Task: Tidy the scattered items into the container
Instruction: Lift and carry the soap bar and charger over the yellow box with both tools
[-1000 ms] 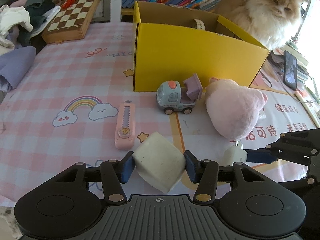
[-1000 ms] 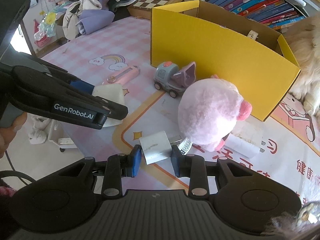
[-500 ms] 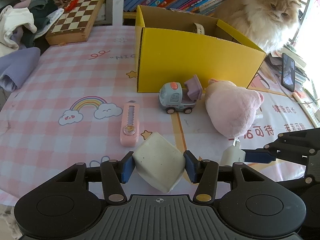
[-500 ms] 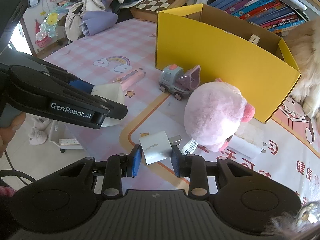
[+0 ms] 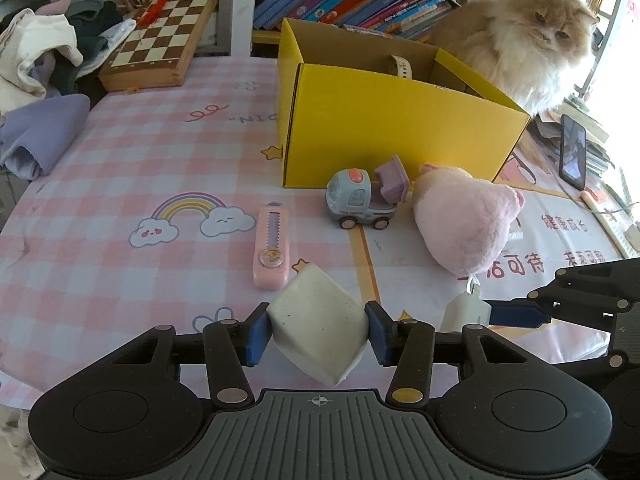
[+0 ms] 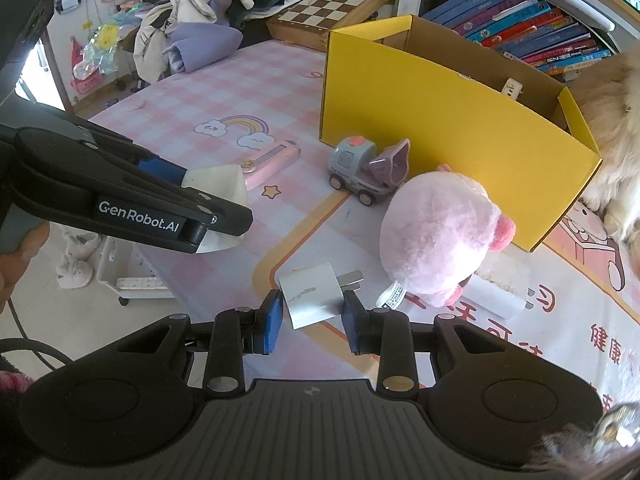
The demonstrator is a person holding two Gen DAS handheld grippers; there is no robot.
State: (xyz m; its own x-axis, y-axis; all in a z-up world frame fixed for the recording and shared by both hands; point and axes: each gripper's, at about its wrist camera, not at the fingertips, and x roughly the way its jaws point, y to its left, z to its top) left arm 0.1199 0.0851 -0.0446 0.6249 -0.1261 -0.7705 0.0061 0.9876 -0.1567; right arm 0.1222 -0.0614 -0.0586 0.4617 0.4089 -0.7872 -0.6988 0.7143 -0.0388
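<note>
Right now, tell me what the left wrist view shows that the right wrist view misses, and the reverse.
Only the left wrist view shows the cat's whole body and the phone. Only the right wrist view shows the white roll behind the pink plush toy and the charger's metal prongs. Both show the yellow box, toy truck, pink utility knife, chessboard, the left gripper shut on the white block and the right gripper shut on the charger.
</note>
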